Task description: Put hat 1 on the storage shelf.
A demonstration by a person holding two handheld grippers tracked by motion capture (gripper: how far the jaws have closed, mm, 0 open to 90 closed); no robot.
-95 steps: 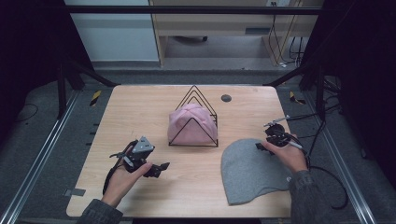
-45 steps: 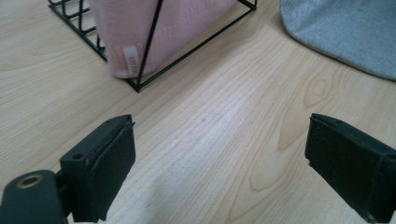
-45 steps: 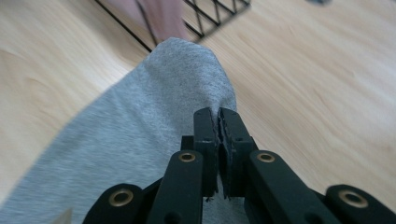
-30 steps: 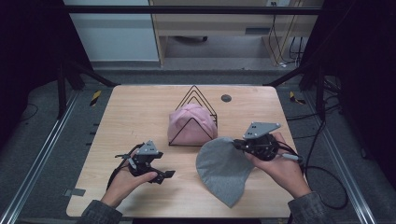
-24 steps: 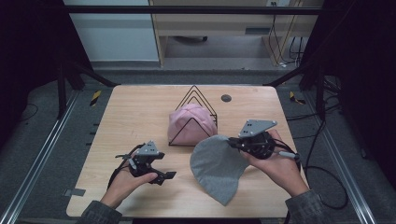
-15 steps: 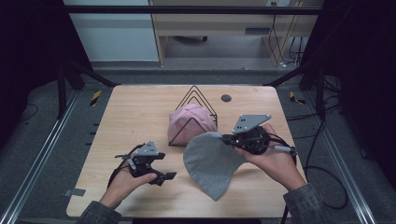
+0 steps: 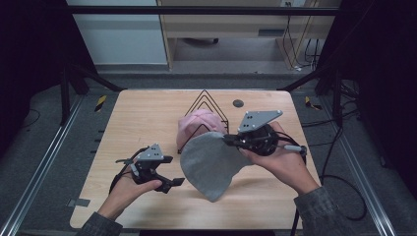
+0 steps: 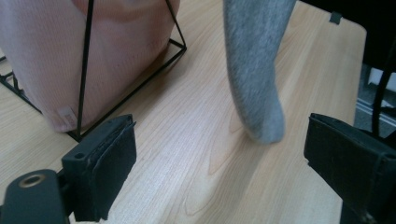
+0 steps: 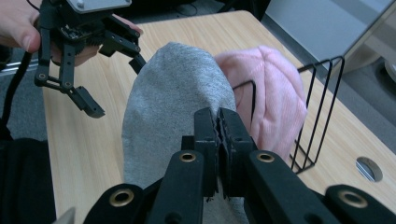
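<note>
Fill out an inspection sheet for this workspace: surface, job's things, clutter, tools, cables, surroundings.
Surface: light wooden table, with a round dark grommet near the far edge.
Job's things: grey knitted beanie hangs from the right tool, its lower end touching the table; pink knitted beanie sits in the black wire rack.
Clutter: nothing seen.
Tools: right tool shut on the grey beanie's edge; left tool open, holding nothing, low over the table.
Cables: black cable trails off the right side of the table.
Surroundings: dark frame posts, grey floor, yellow-black tape mark.
</note>
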